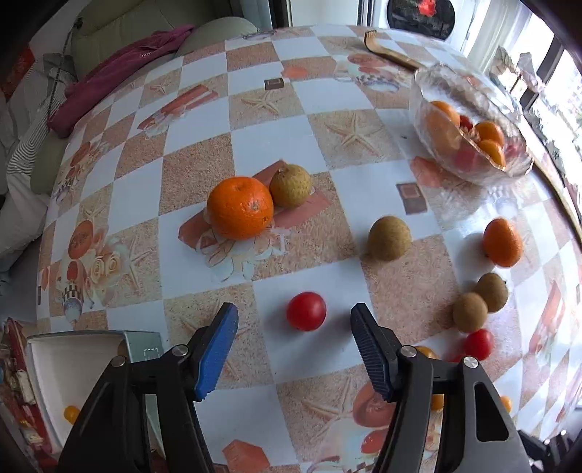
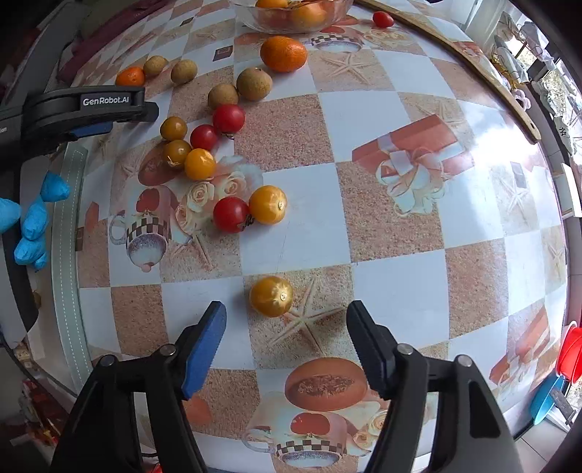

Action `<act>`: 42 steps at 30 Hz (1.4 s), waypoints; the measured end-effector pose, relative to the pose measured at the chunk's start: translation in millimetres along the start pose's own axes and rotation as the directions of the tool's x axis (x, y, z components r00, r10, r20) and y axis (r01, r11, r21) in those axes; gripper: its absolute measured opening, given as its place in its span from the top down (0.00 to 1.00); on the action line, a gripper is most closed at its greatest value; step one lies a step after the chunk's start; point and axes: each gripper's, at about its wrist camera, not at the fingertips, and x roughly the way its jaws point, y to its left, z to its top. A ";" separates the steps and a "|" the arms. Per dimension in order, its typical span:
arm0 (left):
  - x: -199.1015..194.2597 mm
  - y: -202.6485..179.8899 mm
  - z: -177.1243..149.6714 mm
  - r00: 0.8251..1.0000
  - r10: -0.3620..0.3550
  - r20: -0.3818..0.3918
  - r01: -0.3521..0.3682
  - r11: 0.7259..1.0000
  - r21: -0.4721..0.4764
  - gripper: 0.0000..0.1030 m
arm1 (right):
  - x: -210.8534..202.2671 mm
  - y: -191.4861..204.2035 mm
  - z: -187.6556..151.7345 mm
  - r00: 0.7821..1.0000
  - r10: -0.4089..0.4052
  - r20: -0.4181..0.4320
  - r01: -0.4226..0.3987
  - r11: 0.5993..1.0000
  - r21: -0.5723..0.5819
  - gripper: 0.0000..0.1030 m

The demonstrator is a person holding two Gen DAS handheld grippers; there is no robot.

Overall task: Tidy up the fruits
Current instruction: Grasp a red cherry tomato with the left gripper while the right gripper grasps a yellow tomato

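Observation:
My left gripper (image 1: 294, 320) is open, its jaws on either side of a red cherry tomato (image 1: 306, 311) on the table. Beyond it lie a large orange (image 1: 240, 207) and several brown longans (image 1: 290, 185). A glass bowl (image 1: 469, 123) with oranges and red fruit stands at the far right. My right gripper (image 2: 285, 320) is open, with a yellow cherry tomato (image 2: 271, 295) just ahead between its jaws. Further on lie a red and yellow tomato pair (image 2: 251, 211) and a cluster of tomatoes (image 2: 196, 145). The left gripper (image 2: 105, 116) also shows at the left of the right wrist view.
The round table (image 2: 393, 225) has a checkered patterned cloth. A white open box (image 1: 69, 367) sits at the near left edge. A wooden back scratcher (image 1: 389, 51) lies at the far side. A sofa with a magenta cloth (image 1: 120, 72) is behind the table. A lone red tomato (image 2: 382, 19) lies by the bowl.

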 end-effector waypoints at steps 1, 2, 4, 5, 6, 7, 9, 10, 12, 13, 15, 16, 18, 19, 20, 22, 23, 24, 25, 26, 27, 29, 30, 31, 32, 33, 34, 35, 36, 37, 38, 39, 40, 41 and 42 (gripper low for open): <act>0.4 0.1 0.6 1.000 -0.002 0.001 0.002 1.000 -0.003 0.35 | 1.5 1.5 -0.3 1.000 -0.001 -0.002 0.001 1.000 -0.003 0.31; 0.5 -0.2 1.0 1.000 -0.003 0.001 0.003 1.000 -0.004 0.36 | 2.5 4.0 -1.2 1.000 -0.007 -0.001 0.007 1.000 -0.007 0.32; -0.3 -1.3 1.2 1.000 -0.023 0.005 0.023 1.000 -0.005 0.44 | 3.8 10.4 -2.4 1.000 -0.028 0.009 0.028 0.999 -0.031 0.34; -0.7 -2.8 1.3 1.000 -0.030 0.004 0.030 1.000 -0.003 0.51 | 4.9 15.2 -2.9 0.999 -0.037 0.013 0.038 0.998 -0.043 0.37; -1.4 -5.0 1.4 0.999 -0.033 0.005 0.033 0.999 0.000 0.57 | 4.9 18.0 -4.0 0.999 -0.046 0.017 0.047 0.997 -0.055 0.41; -2.4 -7.5 0.9 0.999 -0.038 0.006 0.038 0.999 0.004 0.60 | 5.0 21.1 -4.4 0.998 -0.057 0.021 0.058 0.996 -0.065 0.44; -3.5 -11.0 -0.5 0.999 -0.048 0.008 0.048 0.999 0.005 0.75 | 5.4 26.8 -4.7 0.996 -0.082 0.025 0.084 0.993 -0.083 0.61; -3.7 -11.3 -1.2 0.998 -0.057 0.008 0.057 0.998 0.003 0.79 | 5.2 28.4 -4.8 0.996 -0.087 0.026 0.089 0.992 -0.090 0.66; -5.0 -11.5 -4.1 0.997 -0.076 0.004 0.076 0.997 0.005 0.79 | 5.0 30.5 -4.6 0.997 -0.074 0.023 0.076 0.993 -0.094 0.78; -6.9 -12.0 -6.5 0.996 -0.085 0.001 0.085 0.996 0.003 0.79 | 4.9 30.6 -4.5 0.998 -0.067 0.019 0.069 0.993 -0.094 0.78; -12.8 -10.4 -12.0 0.995 -0.103 0.003 0.104 0.995 -0.006 0.79 | 1.8 31.8 -2.2 0.999 -0.046 0.015 0.047 0.995 -0.088 0.78; -16.8 -8.5 -14.3 0.994 -0.112 0.008 0.112 0.994 -0.013 0.79 | -0.2 28.2 -1.1 1.000 -0.013 0.012 0.014 0.997 -0.071 0.78; -25.6 -3.6 -19.2 0.991 -0.130 0.018 0.131 0.991 -0.032 0.79 | -5.1 21.2 2.9 0.999 0.030 0.012 -0.030 0.999 -0.042 0.78; -30.3 -1.0 -22.0 0.991 -0.136 0.021 0.136 0.990 -0.041 0.79 | -6.9 19.7 3.0 0.999 0.041 0.012 -0.040 0.998 -0.037 0.78; -35.6 1.0 -25.4 0.990 -0.139 0.026 0.140 0.989 -0.045 0.79 | -8.6 17.9 3.3 0.999 0.050 0.013 -0.050 0.998 -0.036 0.78; -47.5 3.8 -33.5 0.989 -0.143 0.038 0.145 0.988 -0.046 0.79 | -13.0 16.6 2.8 0.998 0.066 0.012 -0.066 0.997 -0.035 0.78; -51.6 5.6 -35.5 0.988 -0.146 0.042 0.148 0.988 -0.046 0.79 | -14.4 14.3 3.7 0.997 0.072 0.011 -0.071 0.997 -0.036 0.78; -57.4 6.3 -39.7 0.988 -0.146 0.047 0.148 0.988 -0.046 0.79 | -16.4 9.8 4.1 0.997 0.075 0.012 -0.075 0.997 -0.036 0.78; -62.7 7.9 -43.7 0.988 -0.146 0.053 0.148 0.988 -0.047 0.79 | -19.1 8.9 4.1 0.997 0.079 0.013 -0.078 0.996 -0.035 0.78; -68.6 10.2 -48.9 0.987 -0.147 0.058 0.150 0.987 -0.050 0.79 | -21.9 8.0 4.3 0.997 0.082 0.014 -0.082 0.996 -0.032 0.78; -74.1 11.9 -53.7 0.987 -0.148 0.062 0.151 0.987 -0.055 0.79 | -24.8 3.6 0.7 0.996 0.087 0.016 -0.087 0.996 -0.029 0.78; -83.7 18.1 -60.7 0.986 -0.152 0.071 0.157 0.985 -0.069 0.79 | -30.5 2.5 1.2 0.995 0.097 0.017 -0.097 0.995 -0.022 0.78; -86.6 20.5 -63.0 0.986 -0.151 0.074 0.156 0.985 -0.072 0.79 | -34.6 2.7 2.5 0.995 0.099 0.019 -0.098 0.995 -0.021 0.78; -90.6 23.0 -67.2 0.986 -0.150 0.076 0.155 0.985 -0.074 0.79 | -36.4 2.4 2.2 0.995 0.099 0.022 -0.099 0.995 -0.022 0.78; -94.2 26.2 -70.9 0.986 -0.147 0.078 0.153 0.985 -0.077 0.79 | -36.6 1.8 1.6 0.995 0.100 0.023 -0.099 0.995 -0.022 0.78; -98.6 29.0 -75.7 0.986 -0.143 0.080 0.149 0.985 -0.081 0.79 | -38.9 0.8 1.8 0.995 0.099 0.025 -0.099 0.995 -0.022 0.78; -101.8 31.3 -79.4 0.987 -0.140 0.082 0.147 0.986 -0.084 0.79 | -41.6 0.7 2.2 0.995 0.099 0.027 -0.099 0.995 -0.022 0.78; -105.8 34.2 -84.2 0.987 -0.138 0.085 0.146 0.985 -0.088 0.79 | -41.8 -3.5 6.0 0.995 0.099 0.027 -0.098 0.995 -0.024 0.78; -109.0 36.6 -88.1 0.987 -0.134 0.088 0.142 0.986 -0.091 0.79 | -45.4 -5.0 7.1 0.995 0.097 0.028 -0.096 0.995 -0.026 0.78; -112.6 39.7 -92.6 0.987 -0.131 0.091 0.139 0.986 -0.096 0.79 | -45.9 -2.1 5.4 0.995 0.095 0.029 -0.094 0.995 -0.028 0.78; -116.4 43.9 -97.5 0.987 -0.131 0.094 0.140 0.984 -0.105 0.79 | -44.8 3.1 2.9 0.995 0.093 0.030 -0.092 0.995 -0.031 0.78; -118.5 47.9 -100.9 0.987 -0.131 0.096 0.142 0.983 -0.115 0.79 | -46.0 5.5 3.5 0.995 0.092 0.031 -0.091 0.995 -0.036 0.78; -121.1 52.4 -105.0 0.987 -0.130 0.098 0.142 0.982 -0.125 0.79 | -47.7 9.1 3.6 0.995 0.091 0.032 -0.089 0.995 -0.043 0.78; -123.5 57.2 -109.1 0.987 -0.128 0.100 0.141 0.981 -0.135 0.79 | -49.2 13.5 3.8 0.995 0.090 0.033 -0.088 0.995 -0.052 0.78; -126.1 62.0 -113.3 0.987 -0.124 0.103 0.139 0.979 -0.147 0.79 | -49.4 18.3 5.1 0.995 0.090 0.034 -0.088 0.994 -0.060 0.78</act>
